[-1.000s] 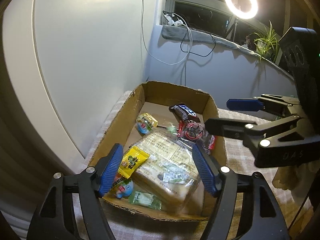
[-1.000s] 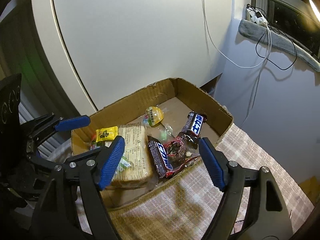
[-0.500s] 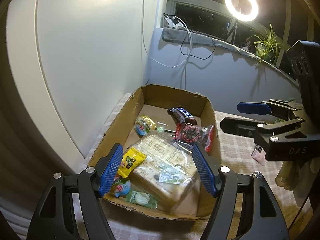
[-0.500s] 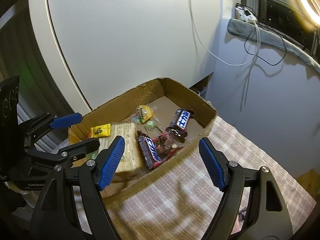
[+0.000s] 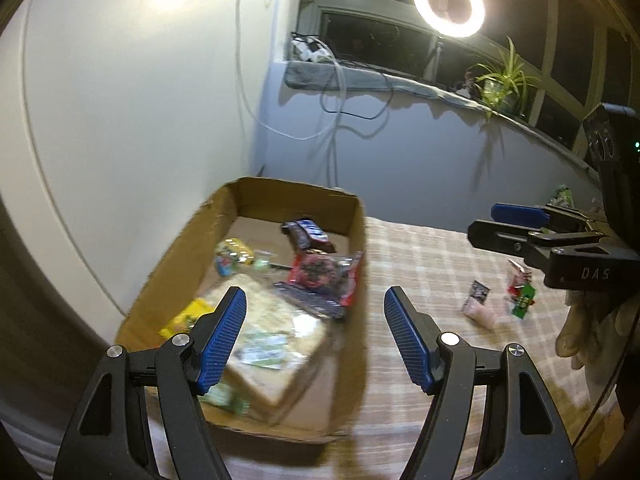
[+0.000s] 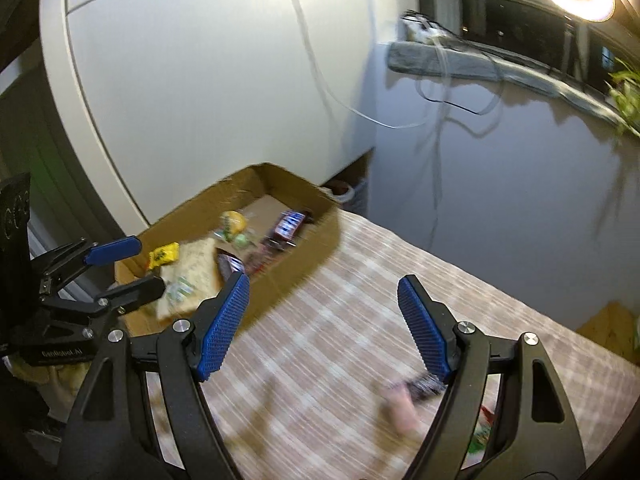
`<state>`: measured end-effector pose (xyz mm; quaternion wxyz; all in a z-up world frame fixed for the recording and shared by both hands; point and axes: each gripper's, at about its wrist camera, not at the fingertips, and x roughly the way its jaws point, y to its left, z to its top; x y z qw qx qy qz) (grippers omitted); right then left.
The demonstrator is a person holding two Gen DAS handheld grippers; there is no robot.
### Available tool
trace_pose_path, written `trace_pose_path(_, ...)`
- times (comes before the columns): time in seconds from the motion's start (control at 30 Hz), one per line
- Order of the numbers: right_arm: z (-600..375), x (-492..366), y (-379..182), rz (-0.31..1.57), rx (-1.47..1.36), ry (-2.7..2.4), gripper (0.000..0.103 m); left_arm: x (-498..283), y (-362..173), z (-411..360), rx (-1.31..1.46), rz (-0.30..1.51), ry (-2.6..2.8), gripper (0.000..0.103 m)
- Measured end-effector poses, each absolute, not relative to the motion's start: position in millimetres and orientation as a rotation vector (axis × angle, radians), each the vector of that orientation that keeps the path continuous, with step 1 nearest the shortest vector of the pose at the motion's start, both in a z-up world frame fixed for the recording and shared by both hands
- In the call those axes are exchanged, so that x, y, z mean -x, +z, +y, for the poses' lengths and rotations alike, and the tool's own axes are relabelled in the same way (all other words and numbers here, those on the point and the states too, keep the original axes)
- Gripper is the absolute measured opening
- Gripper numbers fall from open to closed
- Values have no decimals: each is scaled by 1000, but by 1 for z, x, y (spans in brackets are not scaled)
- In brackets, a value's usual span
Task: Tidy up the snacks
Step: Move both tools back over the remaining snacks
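Both tools spread wide, nothing between the blue pads. Left tool (image 5: 316,336) hangs over the near right part of the cardboard box (image 5: 358,240), its left pad above the box contents, its right pad past the box's right wall over the checked cloth (image 5: 432,248) on the tabletop. Right tool (image 6: 322,328) hovers over bare cloth to the right of the box, well apart from it; seen from the left wrist view it is level and off to the right, above the loose snacks.

Box sits at the tabletop's left edge by the white wall. Inside it:
- large bread pack (image 5: 280,340) near the front, under the left tool
- yellow candy packet (image 5: 186,316) beside the bread on the left
- red-and-dark wrapper (image 5: 320,276) leaning on the right wall
- Snickers bar (image 5: 306,234) toward the back
- small yellow-blue sweet (image 5: 232,254) at back left
- green packet (image 5: 224,396) at the front edge, blurred

Outside the box on the cloth: pink-and-black sachet (image 5: 478,304) and green-red packet (image 5: 522,296), near each other, below the right tool in the left wrist view. In the right wrist view the pink sachet (image 6: 404,400) lies just beside the right pad, blurred, not touched.

Ring light (image 5: 448,2) and potted plant (image 5: 500,80) on the sill behind.
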<state>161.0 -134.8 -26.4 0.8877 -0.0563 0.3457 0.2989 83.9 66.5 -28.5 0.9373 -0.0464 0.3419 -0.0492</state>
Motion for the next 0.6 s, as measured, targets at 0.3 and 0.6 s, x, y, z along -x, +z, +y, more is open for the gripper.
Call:
trace_pose_path(0.3,-223,-153,-39,769,69,511,79,-85,-28,21,79,701,-194,72)
trace_pose_path(0.6,-283,-142,-64,834,47,434,79,-90,-41,-26,51,744,-292,72)
